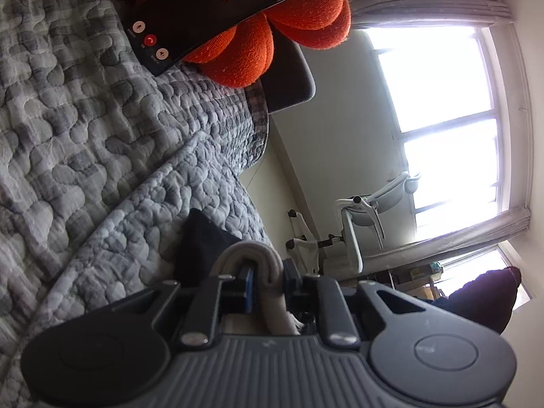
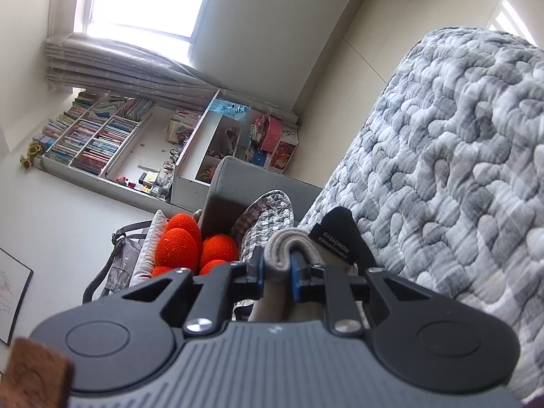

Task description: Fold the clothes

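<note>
Closest to the lens, the left gripper (image 1: 265,280) has its jaws drawn narrow on a rolled fold of beige-grey cloth (image 1: 253,260), thick and soft, which curls over the blue pad of one finger. Just behind that fold a dark navy garment (image 1: 200,241) rests against the quilted grey bedspread (image 1: 102,129), a puffy fabric stitched in pebble-like shapes.

Farther up the bedspread from the gripper, a black phone (image 1: 204,13) leans on an orange knitted knot cushion (image 1: 299,6); its screen shows round call buttons, the small writing too tiny to read.

In the right wrist view, the right gripper (image 2: 277,268) likewise pinches a bunched fold of the same cloth (image 2: 287,241) between blue pads, jaws nearly closed. Beside the fold, the dark garment (image 2: 343,238) carries pale lettering, seen upside down, the larger line seeming to read "MOMOYOYO". The bedspread (image 2: 459,153) fills the side beyond it.
</note>
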`<state>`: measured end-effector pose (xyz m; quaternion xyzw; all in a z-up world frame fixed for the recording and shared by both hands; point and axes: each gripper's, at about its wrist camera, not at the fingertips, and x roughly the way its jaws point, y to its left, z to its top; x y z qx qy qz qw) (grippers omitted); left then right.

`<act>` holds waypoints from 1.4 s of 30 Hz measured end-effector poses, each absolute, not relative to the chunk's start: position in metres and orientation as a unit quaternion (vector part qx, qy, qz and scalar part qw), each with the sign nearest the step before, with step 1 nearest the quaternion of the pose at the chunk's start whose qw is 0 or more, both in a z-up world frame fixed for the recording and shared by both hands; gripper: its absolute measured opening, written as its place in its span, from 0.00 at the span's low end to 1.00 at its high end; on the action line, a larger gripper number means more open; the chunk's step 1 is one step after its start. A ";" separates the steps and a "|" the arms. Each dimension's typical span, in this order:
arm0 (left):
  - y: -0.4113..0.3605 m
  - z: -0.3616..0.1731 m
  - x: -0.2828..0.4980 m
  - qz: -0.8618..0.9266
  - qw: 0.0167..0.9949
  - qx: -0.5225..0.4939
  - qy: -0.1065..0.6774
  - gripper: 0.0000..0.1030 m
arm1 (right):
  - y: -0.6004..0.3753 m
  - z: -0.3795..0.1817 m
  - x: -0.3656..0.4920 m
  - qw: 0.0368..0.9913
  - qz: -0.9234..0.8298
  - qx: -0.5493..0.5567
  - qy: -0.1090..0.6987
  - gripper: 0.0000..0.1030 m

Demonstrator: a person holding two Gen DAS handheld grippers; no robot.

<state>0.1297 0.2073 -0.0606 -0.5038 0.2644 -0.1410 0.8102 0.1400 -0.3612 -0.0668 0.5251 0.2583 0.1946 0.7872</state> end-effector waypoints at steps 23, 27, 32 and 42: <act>0.169 -0.062 0.178 -0.112 0.928 -0.233 0.269 0.26 | -0.310 -0.057 0.162 0.936 0.123 0.241 0.224 0.23; 0.161 -0.064 0.169 -0.110 0.941 -0.212 0.239 0.10 | -0.301 -0.059 0.159 0.955 0.112 0.190 0.197 0.14; 0.157 -0.047 0.154 -0.106 0.959 -0.196 0.177 0.09 | -0.292 -0.046 0.148 0.975 0.098 0.149 0.133 0.12; 0.151 -0.069 0.186 -0.071 0.949 -0.171 0.256 0.09 | -0.285 -0.061 0.181 0.971 0.060 0.104 0.206 0.12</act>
